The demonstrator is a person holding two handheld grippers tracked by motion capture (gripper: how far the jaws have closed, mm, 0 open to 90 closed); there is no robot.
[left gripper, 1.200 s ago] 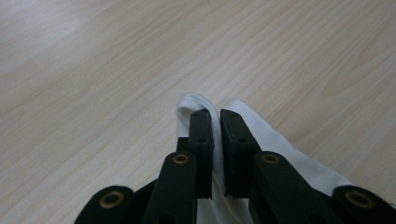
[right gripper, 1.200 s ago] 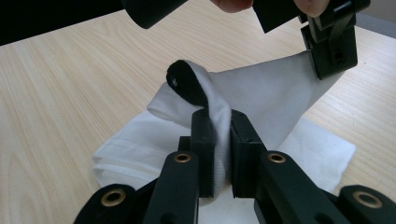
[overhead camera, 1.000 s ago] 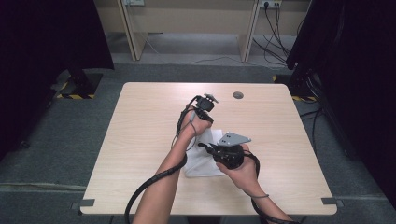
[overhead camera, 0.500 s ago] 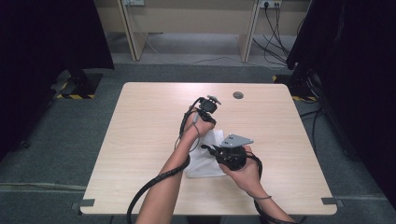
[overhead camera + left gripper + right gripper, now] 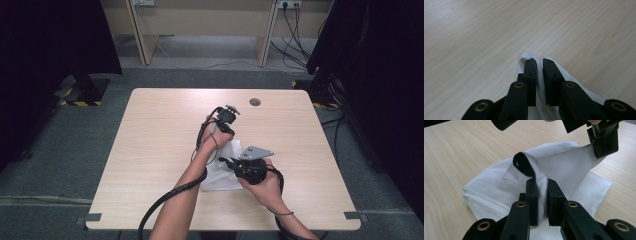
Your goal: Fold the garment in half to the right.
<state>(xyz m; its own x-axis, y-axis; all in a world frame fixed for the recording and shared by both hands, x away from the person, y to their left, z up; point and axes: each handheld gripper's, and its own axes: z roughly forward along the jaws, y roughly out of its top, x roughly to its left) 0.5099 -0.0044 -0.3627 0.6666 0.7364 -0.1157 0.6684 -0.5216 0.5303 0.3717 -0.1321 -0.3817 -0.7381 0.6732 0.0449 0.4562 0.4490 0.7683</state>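
A light wooden table (image 5: 150, 150) stands on grey carpet (image 5: 60, 150). A small dark round disc (image 5: 255, 102) lies near its far edge. Cables (image 5: 295, 20) hang from a wall socket (image 5: 285, 4) behind a pale desk frame (image 5: 200, 20).

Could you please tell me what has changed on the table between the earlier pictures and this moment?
Hardly anything has visibly changed. The left gripper stays clamped on an edge of the white fabric cloth, and the right gripper stays clamped on another fold of it. Both hands hold about the same places over the light wooden table, and the small dark round disc stays put.
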